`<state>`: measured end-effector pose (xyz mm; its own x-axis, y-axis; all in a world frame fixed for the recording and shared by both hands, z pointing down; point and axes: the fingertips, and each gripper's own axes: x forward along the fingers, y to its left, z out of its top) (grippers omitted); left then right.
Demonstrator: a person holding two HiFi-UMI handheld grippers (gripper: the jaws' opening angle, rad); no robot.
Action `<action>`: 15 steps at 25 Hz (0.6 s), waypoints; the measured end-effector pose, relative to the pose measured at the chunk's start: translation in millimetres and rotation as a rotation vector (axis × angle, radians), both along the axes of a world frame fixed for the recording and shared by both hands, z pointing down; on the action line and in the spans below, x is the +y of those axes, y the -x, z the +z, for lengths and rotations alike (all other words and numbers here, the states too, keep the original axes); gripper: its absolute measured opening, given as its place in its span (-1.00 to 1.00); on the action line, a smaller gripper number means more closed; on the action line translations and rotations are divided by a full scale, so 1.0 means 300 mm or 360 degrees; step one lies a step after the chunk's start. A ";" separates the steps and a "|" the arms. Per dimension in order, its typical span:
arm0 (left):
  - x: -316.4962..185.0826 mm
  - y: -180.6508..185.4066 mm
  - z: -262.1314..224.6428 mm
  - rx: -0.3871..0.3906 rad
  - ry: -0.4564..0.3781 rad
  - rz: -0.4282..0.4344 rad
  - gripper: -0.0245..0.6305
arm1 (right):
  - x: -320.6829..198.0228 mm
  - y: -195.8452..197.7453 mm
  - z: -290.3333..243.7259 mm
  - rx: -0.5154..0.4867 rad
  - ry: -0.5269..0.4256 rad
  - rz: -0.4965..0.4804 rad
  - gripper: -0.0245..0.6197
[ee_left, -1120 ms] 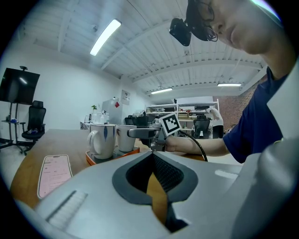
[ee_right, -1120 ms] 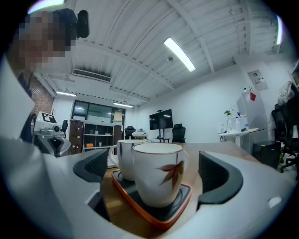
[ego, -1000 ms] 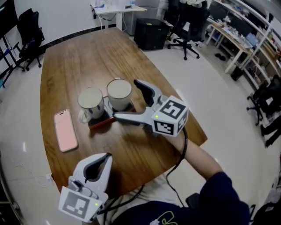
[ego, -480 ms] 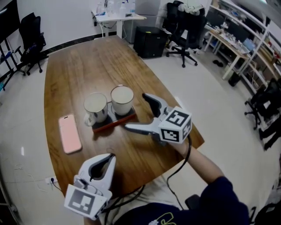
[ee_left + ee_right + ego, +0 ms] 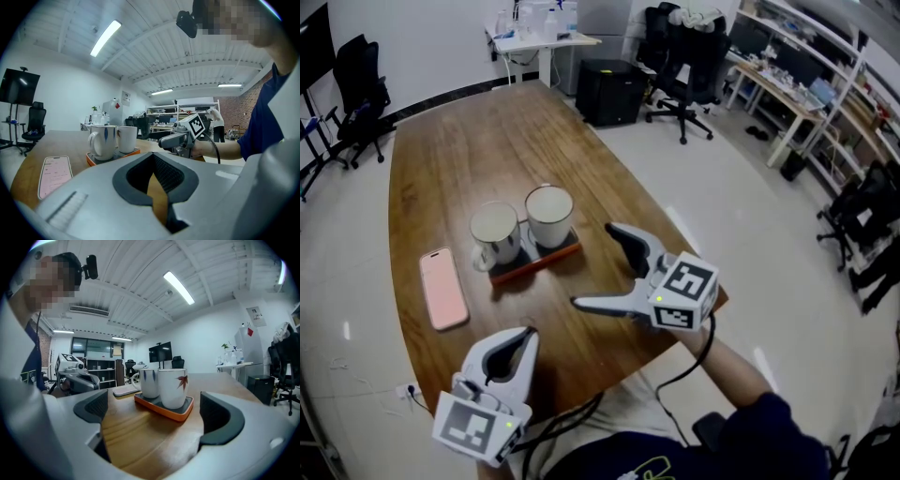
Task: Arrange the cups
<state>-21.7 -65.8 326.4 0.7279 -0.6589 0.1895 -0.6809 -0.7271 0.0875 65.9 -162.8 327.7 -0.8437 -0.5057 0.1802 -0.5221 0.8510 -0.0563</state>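
Observation:
Two white cups stand side by side on a small orange-rimmed tray (image 5: 565,253) in the middle of the wooden table. The left cup (image 5: 495,231) has its handle toward the near-left; the right cup (image 5: 549,214) is close beside it. My right gripper (image 5: 595,266) is open, a short way right of and nearer than the tray, holding nothing. In the right gripper view (image 5: 154,420) the leaf-printed cup (image 5: 173,387) and the blue-marked cup (image 5: 149,383) stand ahead, beyond the jaws. My left gripper (image 5: 521,336) is shut and empty at the table's near edge, as the left gripper view (image 5: 153,159) also shows.
A pink phone (image 5: 442,288) lies flat left of the tray. The table's right edge (image 5: 675,234) runs close behind my right gripper. Office chairs (image 5: 680,56), desks and shelving stand on the floor beyond the table.
My right gripper, open throughout, has drawn back from beside the right cup and tray toward the near-right. The left gripper has stayed at the near edge.

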 end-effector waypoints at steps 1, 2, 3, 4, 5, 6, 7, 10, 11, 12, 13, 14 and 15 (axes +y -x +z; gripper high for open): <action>0.001 -0.001 -0.001 0.0001 0.0000 0.0001 -0.92 | 0.004 0.000 -0.001 0.0000 0.0001 -0.0001 0.88; 0.002 -0.001 -0.002 0.0003 0.0001 0.0002 -0.92 | 0.010 0.001 -0.002 0.0000 0.0003 0.0000 0.88; 0.002 -0.001 -0.002 0.0006 0.0001 0.0002 -0.92 | 0.017 0.002 -0.001 0.0001 0.0006 -0.0002 0.88; 0.001 -0.002 -0.001 0.0008 -0.0001 0.0003 -0.92 | 0.027 0.006 0.001 0.0002 0.0007 -0.0009 0.86; 0.000 -0.002 0.000 0.0010 -0.0004 0.0002 -0.92 | 0.038 0.010 0.003 0.0002 0.0007 -0.0020 0.82; -0.001 -0.002 0.001 0.0011 -0.0004 0.0000 -0.92 | 0.050 0.015 0.005 0.0002 0.0005 -0.0030 0.71; -0.001 -0.001 0.001 0.0012 -0.0004 -0.0002 -0.92 | 0.060 0.019 0.005 0.0001 0.0003 -0.0036 0.53; 0.000 -0.001 -0.002 0.0007 0.0003 -0.0006 -0.92 | 0.075 0.020 -0.003 -0.0002 -0.0004 -0.0006 -0.03; 0.000 -0.001 -0.003 0.0005 0.0005 -0.0005 -0.92 | 0.073 0.015 -0.005 -0.0001 -0.0004 0.0022 -0.23; 0.001 -0.002 -0.003 0.0003 0.0005 -0.0004 -0.92 | 0.068 0.007 -0.006 -0.0001 -0.0003 0.0055 -0.39; 0.001 -0.002 -0.004 0.0003 0.0004 -0.0003 -0.92 | 0.064 0.000 -0.006 -0.0001 -0.0003 0.0089 -0.60; 0.001 -0.003 -0.004 0.0004 0.0003 -0.0003 -0.92 | 0.060 -0.007 -0.005 -0.0001 -0.0003 0.0117 -0.80; 0.001 -0.003 -0.004 0.0005 0.0002 -0.0004 -0.92 | 0.058 -0.010 -0.005 -0.0001 -0.0003 0.0133 -0.91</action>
<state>-20.8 -65.5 325.2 0.7270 -0.6603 0.1883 -0.6823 -0.7254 0.0904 69.0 -145.6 326.4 -0.7985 -0.5749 0.1787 -0.5915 0.8044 -0.0555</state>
